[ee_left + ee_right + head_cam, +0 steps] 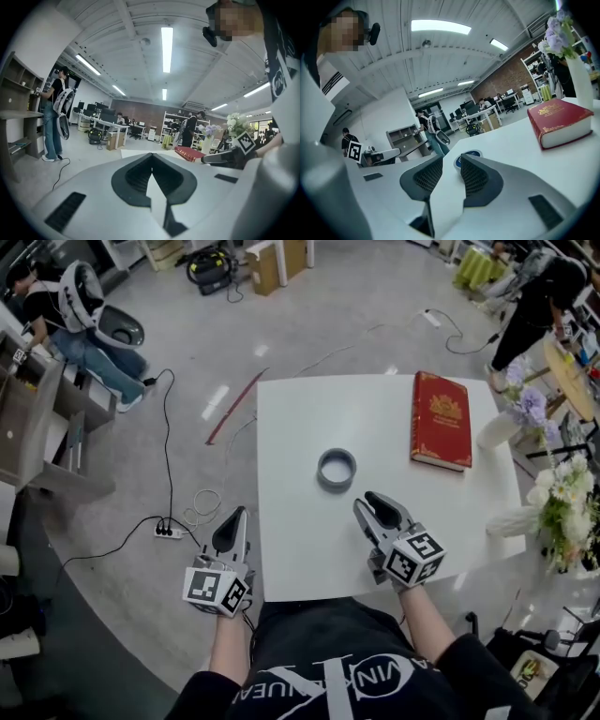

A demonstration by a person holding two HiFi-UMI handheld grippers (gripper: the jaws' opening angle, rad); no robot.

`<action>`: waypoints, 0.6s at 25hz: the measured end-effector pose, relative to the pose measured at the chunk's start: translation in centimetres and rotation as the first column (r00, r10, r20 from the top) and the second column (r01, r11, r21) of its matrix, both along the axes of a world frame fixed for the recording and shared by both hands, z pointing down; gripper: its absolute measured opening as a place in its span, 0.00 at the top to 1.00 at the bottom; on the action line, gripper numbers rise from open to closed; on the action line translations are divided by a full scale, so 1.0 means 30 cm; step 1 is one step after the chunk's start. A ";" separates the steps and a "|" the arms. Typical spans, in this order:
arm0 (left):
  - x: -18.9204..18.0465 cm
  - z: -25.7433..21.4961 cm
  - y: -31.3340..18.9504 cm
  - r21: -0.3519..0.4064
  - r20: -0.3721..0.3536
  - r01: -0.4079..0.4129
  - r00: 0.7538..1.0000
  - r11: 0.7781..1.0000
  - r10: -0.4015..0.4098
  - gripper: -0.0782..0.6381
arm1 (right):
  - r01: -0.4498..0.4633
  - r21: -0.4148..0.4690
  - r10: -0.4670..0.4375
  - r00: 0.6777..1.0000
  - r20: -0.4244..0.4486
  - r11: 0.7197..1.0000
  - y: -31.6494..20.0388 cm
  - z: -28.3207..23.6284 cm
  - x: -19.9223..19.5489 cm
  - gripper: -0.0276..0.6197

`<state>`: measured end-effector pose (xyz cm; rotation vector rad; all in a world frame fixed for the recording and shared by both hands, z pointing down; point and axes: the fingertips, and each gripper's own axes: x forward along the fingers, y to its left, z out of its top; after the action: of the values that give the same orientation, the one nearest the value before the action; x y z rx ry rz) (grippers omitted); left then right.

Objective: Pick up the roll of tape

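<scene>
A grey roll of tape [336,469] lies flat near the middle of the white table [300,549]. My right gripper [368,502] hovers over the table just short of the roll and to its right, open, with nothing between its jaws. In the right gripper view the roll [470,154] shows beyond the gap of that gripper [451,161]. My left gripper [239,514] hangs off the table's left edge, over the floor, with its jaws shut and empty; in the left gripper view its tips [151,157] meet.
A red book [441,420] lies at the table's far right. A white vase [495,431] with purple flowers and more flowers [562,507] stand past the right edge. Cables and a power strip [169,532] lie on the floor at the left. People stand farther off.
</scene>
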<state>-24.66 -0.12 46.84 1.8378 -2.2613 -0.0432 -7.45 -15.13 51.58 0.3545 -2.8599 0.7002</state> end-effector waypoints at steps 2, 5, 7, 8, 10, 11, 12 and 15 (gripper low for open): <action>0.001 -0.002 -0.015 -0.007 -0.004 -0.018 1.000 1.000 0.018 0.89 | -0.015 -0.025 0.015 1.000 -0.008 1.000 0.002 0.017 0.006 0.76; 0.004 0.005 -0.054 -0.025 -0.005 -0.060 0.998 0.998 0.060 0.89 | -0.040 -0.046 0.039 0.999 -0.023 0.998 -0.014 0.029 0.006 0.73; 0.004 0.020 -0.090 -0.041 -0.016 -0.100 0.995 0.994 0.099 0.89 | -0.068 -0.060 0.067 0.997 -0.028 0.996 -0.029 0.035 0.007 0.73; 0.003 0.029 -0.110 -0.049 -0.022 -0.126 0.992 0.991 0.125 0.89 | -0.089 -0.068 0.087 0.996 -0.032 0.994 -0.033 0.038 0.011 0.72; -0.001 0.039 -0.164 -0.055 -0.033 -0.186 0.982 0.981 0.184 0.89 | -0.135 -0.086 0.131 0.990 -0.043 0.987 -0.049 0.047 0.017 0.72; -0.002 0.037 -0.196 -0.055 -0.034 -0.218 0.976 0.974 0.217 0.89 | -0.157 -0.096 0.153 0.987 -0.049 0.983 -0.059 0.050 0.016 0.72; -0.003 0.030 -0.228 -0.053 -0.030 -0.253 0.967 0.966 0.251 0.89 | -0.178 -0.108 0.173 0.983 -0.054 0.978 -0.067 0.053 0.012 0.72; -0.007 0.017 -0.309 -0.052 -0.024 -0.343 0.939 0.938 0.342 0.89 | -0.241 -0.135 0.232 0.969 -0.080 0.961 -0.071 0.073 -0.001 0.72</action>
<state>-24.86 -9.40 47.36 2.1635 -1.8795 0.0641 -7.48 -17.25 53.76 0.6924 -2.7135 0.9132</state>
